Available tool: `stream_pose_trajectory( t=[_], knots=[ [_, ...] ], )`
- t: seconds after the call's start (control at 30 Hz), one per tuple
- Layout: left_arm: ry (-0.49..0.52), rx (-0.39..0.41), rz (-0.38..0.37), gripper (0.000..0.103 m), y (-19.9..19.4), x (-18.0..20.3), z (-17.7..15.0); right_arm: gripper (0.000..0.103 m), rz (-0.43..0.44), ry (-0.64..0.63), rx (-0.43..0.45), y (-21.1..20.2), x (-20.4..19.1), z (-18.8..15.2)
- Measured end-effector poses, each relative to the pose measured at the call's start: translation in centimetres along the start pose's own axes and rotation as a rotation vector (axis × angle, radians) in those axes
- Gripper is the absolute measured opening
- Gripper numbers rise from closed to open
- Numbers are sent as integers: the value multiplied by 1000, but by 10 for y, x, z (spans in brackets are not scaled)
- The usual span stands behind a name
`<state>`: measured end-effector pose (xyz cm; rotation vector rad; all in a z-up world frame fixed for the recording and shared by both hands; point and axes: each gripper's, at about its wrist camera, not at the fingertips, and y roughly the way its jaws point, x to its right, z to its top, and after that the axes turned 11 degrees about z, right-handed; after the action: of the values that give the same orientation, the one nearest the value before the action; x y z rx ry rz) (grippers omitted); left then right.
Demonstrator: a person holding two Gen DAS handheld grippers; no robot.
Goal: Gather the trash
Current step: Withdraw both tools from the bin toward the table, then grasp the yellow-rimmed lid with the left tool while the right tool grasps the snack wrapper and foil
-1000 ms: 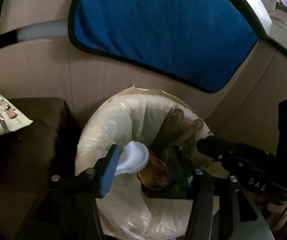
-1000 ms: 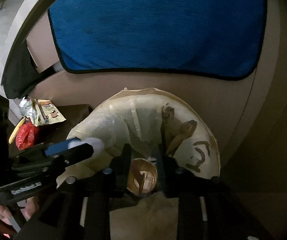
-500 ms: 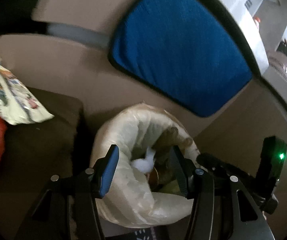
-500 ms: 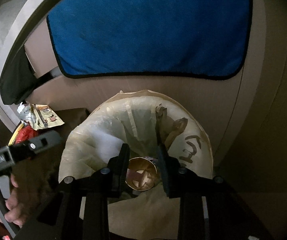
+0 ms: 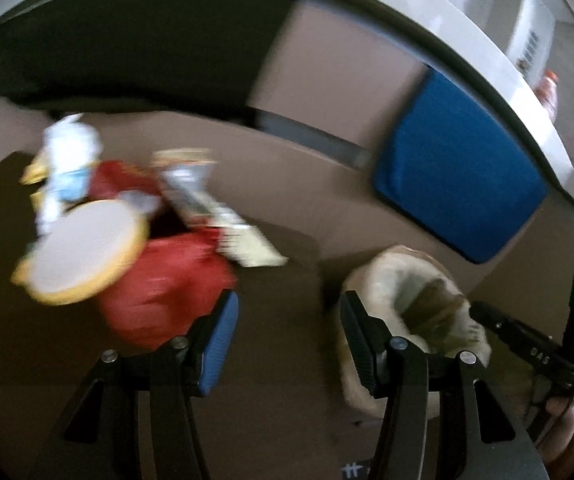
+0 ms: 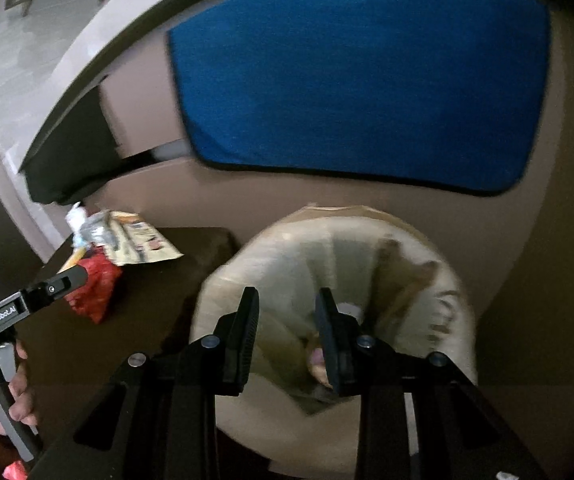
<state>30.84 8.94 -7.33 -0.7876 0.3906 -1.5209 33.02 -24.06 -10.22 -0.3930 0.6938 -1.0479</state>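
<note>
Hovering over the dark brown bench, left gripper has jaws wide apart, nothing between them. Blurred trash pile just ahead on the bench: crumpled red plastic wrapper, round white disc with yellow rim, flat printed snack packet. Right gripper sits above the round bin lined with a cream plastic bag, jaws about half open and empty; trash lies inside, details unclear. Blue cloth panel behind.

dim, shadowy views with heavy motion blur, fisheye-bent edges and black corners.
</note>
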Motion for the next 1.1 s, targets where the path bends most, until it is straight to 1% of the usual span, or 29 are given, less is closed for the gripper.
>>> stream_pose_trajectory(
  t=[0.07, 0.13, 0.3, 0.43, 0.5, 0.63, 0.73, 0.8, 0.83, 0.87, 0.9, 0.93, 0.97, 1.0, 1.1],
  knots=[
    [-36, -1, 22, 54, -9, -26, 0, 28, 17, -18, -11, 8, -12, 0],
    [-77, -18, 25, 54, -13, -47, -2, 28, 40, -37, -28, 19, -28, -1],
    [-256, -90, -25, 54, -14, -104, -7, 28, 88, -69, -70, 45, -59, -7],
    [-423, -120, -73, 54, -6, -133, -8, 28, 119, -83, -103, 64, -80, -12],
    [-485, -131, -79, 54, 0, -142, -5, 28, 124, -92, -115, 67, -86, -15],
    [-599, -178, -62, 53, 25, -158, -2, 28, 122, -110, -138, 74, -99, -20],
    [-696, -216, -82, 52, 44, -169, 0, 28, 116, -115, -150, 74, -101, -21],
    [-737, -235, -91, 52, 54, -172, 2, 28, 109, -117, -158, 75, -101, -23],
    [-762, -244, -99, 50, 58, -173, 3, 28, 106, -117, -160, 75, -101, -23],
    [-776, -248, -106, 48, 60, -174, 3, 28, 103, -116, -164, 76, -101, -24],
    [-786, -255, -115, 37, 63, -175, 4, 28, 102, -116, -167, 77, -100, -23],
    [-782, -263, -120, 30, 63, -175, 5, 28, 101, -117, -170, 77, -100, -24],
    [-765, -255, -122, 27, 60, -174, 7, 28, 101, -120, -171, 78, -101, -24],
    [-729, -231, -117, 24, 54, -172, 9, 28, 102, -123, -172, 78, -102, -24],
    [-604, -160, -58, 18, 31, -164, 15, 28, 106, -147, -173, 82, -107, -22]
  ],
)
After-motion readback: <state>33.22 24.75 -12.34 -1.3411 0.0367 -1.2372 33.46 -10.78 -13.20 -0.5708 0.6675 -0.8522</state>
